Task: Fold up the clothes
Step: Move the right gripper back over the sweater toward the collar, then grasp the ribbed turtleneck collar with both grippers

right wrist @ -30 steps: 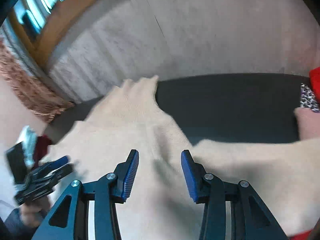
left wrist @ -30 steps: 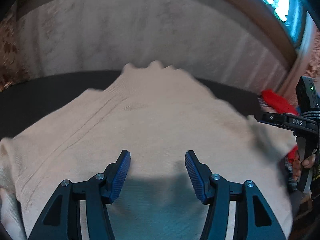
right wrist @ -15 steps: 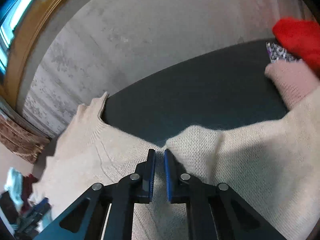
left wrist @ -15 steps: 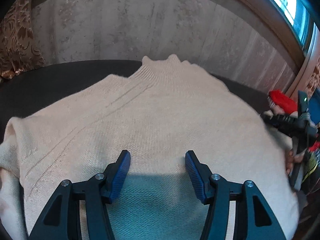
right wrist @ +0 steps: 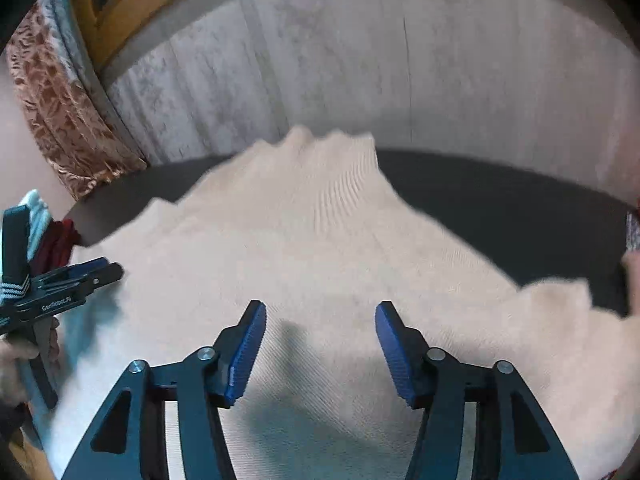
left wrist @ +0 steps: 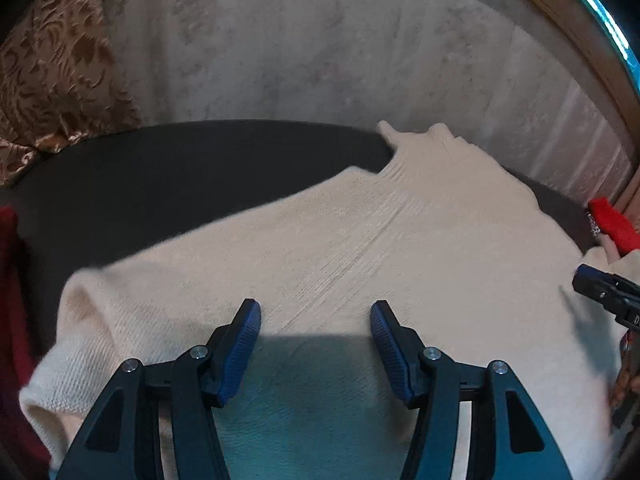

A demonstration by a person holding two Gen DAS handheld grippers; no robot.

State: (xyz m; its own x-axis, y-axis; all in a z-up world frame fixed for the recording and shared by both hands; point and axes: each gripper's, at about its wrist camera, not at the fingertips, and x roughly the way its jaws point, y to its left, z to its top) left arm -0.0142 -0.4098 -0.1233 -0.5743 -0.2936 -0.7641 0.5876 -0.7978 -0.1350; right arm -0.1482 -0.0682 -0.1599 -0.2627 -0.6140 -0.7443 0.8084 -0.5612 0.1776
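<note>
From the left wrist, the left gripper hangs wide open over a cream sweater spread on the dark desk. From the right wrist, the right gripper gapes empty above it too.

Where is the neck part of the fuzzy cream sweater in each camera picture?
Left wrist view: the ribbed collar of the cream knitted sweater sits upper right of centre, against the pale wall.
Right wrist view: the collar sits near the top centre, a bit blurred.
Shared landmark: the dark grey surface under the sweater, left of the collar in the left view, right of it in the right view.
</note>
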